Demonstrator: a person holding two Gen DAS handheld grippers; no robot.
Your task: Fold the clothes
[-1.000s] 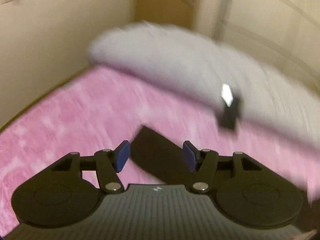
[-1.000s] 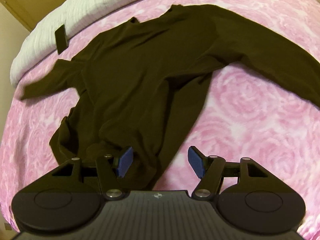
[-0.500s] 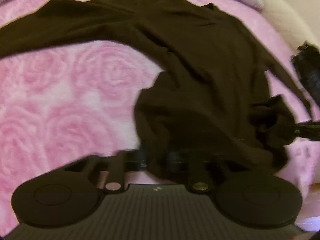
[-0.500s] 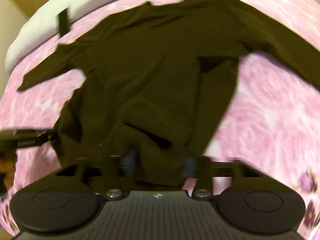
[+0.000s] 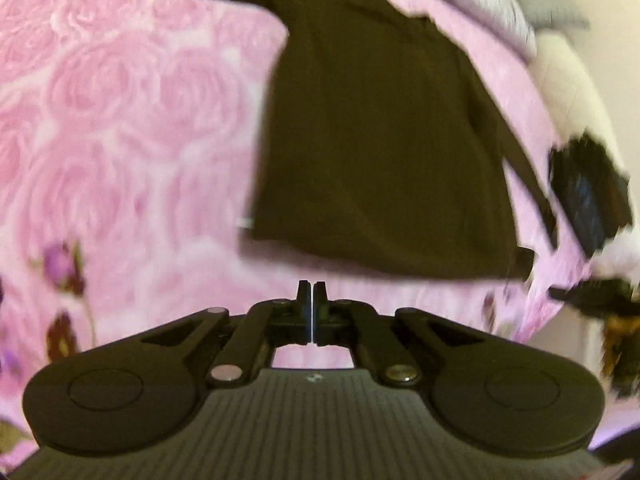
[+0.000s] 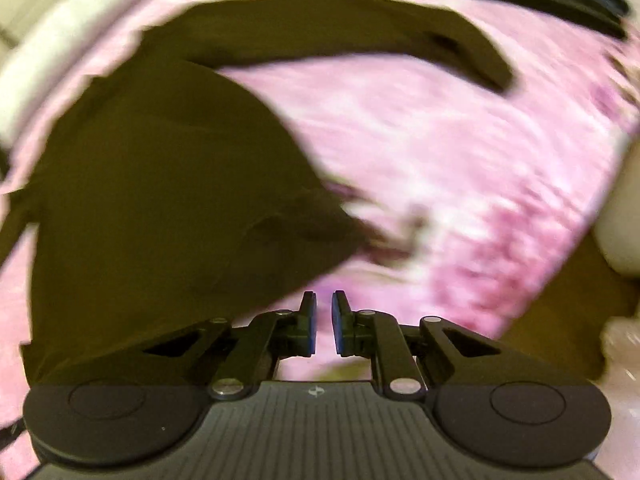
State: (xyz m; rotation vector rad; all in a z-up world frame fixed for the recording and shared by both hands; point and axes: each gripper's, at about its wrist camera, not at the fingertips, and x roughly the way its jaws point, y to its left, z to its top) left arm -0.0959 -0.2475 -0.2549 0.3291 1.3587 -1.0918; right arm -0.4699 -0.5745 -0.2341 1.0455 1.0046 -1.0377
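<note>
Folding barely begun on the dark top

Bedspread [image 5: 120,128], pink and rose-printed, is carrying the dark long-sleeved top [image 5: 380,140], which is lying spread out, body flat, one sleeve [image 6: 360,28] reaching sideways. No fold is showing yet, so nearly everything is remaining. Left gripper [image 5: 311,300] is sitting shut and empty just short of the hem. Right gripper [image 6: 323,312] is standing slightly apart, holding nothing.

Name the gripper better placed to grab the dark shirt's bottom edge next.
Probably right: the right gripper stands slightly open with the shirt beside its fingertips; the left gripper is shut, short of the hem.
</note>
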